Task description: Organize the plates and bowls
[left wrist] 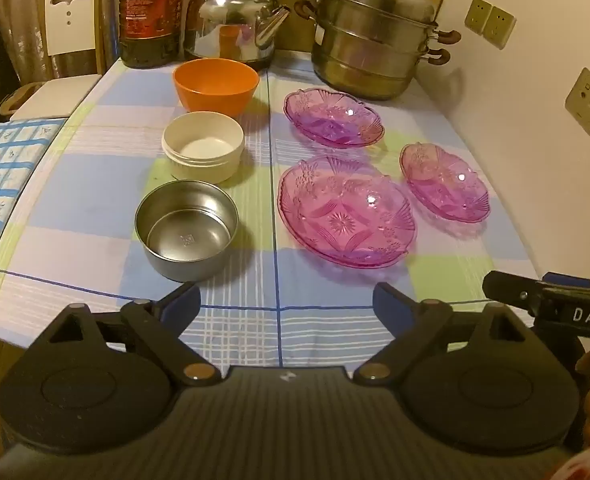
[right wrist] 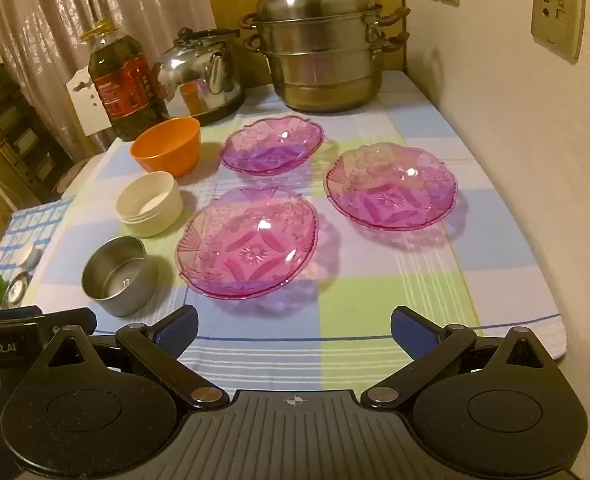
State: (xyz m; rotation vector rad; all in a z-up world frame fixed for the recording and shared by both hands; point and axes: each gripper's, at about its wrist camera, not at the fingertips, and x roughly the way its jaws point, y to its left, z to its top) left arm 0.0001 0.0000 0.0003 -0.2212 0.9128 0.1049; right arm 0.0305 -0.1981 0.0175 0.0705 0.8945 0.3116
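Note:
Three pink glass plates lie on the checked tablecloth: a near one (left wrist: 347, 210) (right wrist: 247, 242), a far one (left wrist: 333, 117) (right wrist: 271, 145) and a right one (left wrist: 444, 181) (right wrist: 391, 186). Left of them stand three bowls in a row: a steel bowl (left wrist: 187, 229) (right wrist: 115, 274) nearest, a white bowl (left wrist: 202, 146) (right wrist: 149, 203), and an orange bowl (left wrist: 215, 85) (right wrist: 166, 147) farthest. My left gripper (left wrist: 287, 304) hovers open over the near table edge, nothing between its fingers. My right gripper (right wrist: 294, 326) is open too, in front of the near plate, holding nothing.
At the back stand a stacked steel steamer pot (left wrist: 375, 36) (right wrist: 321, 48), a shiny kettle (left wrist: 235, 20) (right wrist: 199, 76) and a large oil bottle (left wrist: 151, 12) (right wrist: 123, 80). A wall with sockets (left wrist: 589, 100) runs along the right. A chair (left wrist: 73, 20) stands beyond the left corner.

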